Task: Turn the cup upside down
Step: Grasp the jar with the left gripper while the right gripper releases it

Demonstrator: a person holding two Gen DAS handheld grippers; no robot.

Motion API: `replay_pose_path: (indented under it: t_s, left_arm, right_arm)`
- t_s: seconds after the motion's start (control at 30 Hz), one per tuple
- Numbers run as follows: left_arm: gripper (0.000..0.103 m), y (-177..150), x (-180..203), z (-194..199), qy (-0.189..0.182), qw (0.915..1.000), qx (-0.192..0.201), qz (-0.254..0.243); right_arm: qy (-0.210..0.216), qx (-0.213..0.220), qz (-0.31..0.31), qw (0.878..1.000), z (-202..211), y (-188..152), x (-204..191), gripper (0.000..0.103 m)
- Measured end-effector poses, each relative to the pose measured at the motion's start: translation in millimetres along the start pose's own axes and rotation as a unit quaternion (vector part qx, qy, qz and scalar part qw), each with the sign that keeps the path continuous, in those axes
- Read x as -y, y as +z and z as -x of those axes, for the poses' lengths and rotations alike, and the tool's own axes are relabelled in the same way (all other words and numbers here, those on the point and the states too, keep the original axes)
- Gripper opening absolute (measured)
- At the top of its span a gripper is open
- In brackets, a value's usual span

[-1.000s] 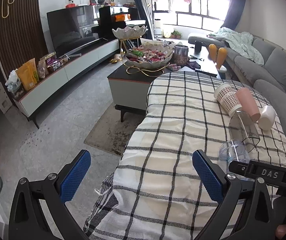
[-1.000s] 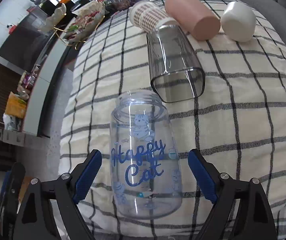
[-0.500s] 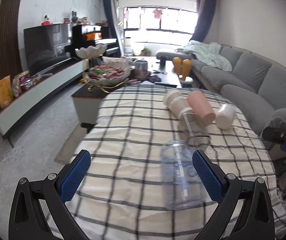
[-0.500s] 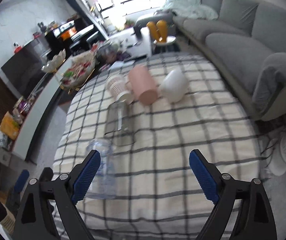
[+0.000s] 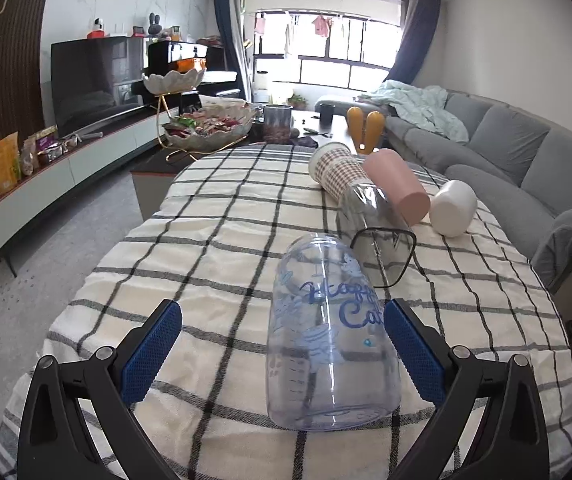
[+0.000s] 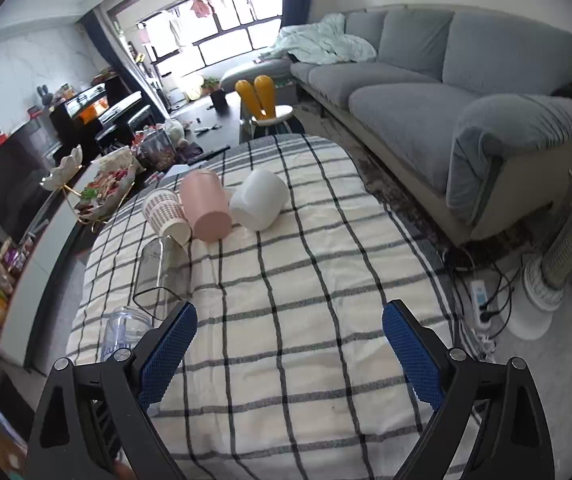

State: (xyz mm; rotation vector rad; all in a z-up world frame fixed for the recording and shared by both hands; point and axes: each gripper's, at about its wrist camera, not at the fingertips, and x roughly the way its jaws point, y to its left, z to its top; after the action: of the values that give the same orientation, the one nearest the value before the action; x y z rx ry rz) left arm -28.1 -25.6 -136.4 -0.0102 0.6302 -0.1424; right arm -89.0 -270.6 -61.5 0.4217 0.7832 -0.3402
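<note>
A clear cup with blue "Happy Cat" lettering (image 5: 332,336) lies on its side on the checked tablecloth (image 5: 213,240), mouth away from me. My left gripper (image 5: 281,348) is open, with the cup lying between its blue pads, close to the right pad (image 5: 412,350) and apart from the left one. My right gripper (image 6: 288,352) is open and empty above the cloth (image 6: 306,280); the cup (image 6: 123,330) shows at its lower left, partly hidden by the left finger.
Further along the table lie a clear square glass (image 5: 378,232), a checked paper cup (image 5: 336,172), a pink cup (image 5: 396,186) and a white cup (image 5: 454,208), all on their sides. A grey sofa (image 6: 466,92) stands to the right, a coffee table with snack bowls (image 5: 209,128) beyond.
My left gripper swung right and moved in until the lettered cup lies between its pads. My right gripper backed off from that cup and turned right, open and empty.
</note>
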Motion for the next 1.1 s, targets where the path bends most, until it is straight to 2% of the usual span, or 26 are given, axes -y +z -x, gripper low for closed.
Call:
replay_pose_path:
  t_s: [0.17,0.57,0.73,0.97,1.1]
  left_arm:
    - [0.103,-5.4,13.1,-1.2,-0.008,0.9994,0.005,-0.033]
    - [0.103,-10.6,26.5,-14.0,-0.023,0.9983,-0.006,-0.053]
    - [0.097,-13.3,33.2,-17.4,-0.035,0.9971,-0.010,-0.066]
    - [0.078,-18.9,45.3,-25.4,-0.057,0.9945,-0.033,-0.082]
    - [0.077,-19.9,46.9,-25.5,-0.058,0.9942,-0.035,-0.083]
  right_arm:
    - [0.003,-0.011,-0.001,1.000,-6.5,-2.3,0.2,0.094]
    - [0.004,-0.037,-0.016,0.999,-20.6,-5.2,5.1,0.094]
    - [0.004,-0.045,-0.022,0.999,-24.8,-5.6,7.1,0.094]
    - [0.004,-0.054,-0.029,0.998,-30.2,-6.6,11.1,0.094]
    - [0.004,-0.054,-0.028,0.998,-30.8,-6.4,11.5,0.094]
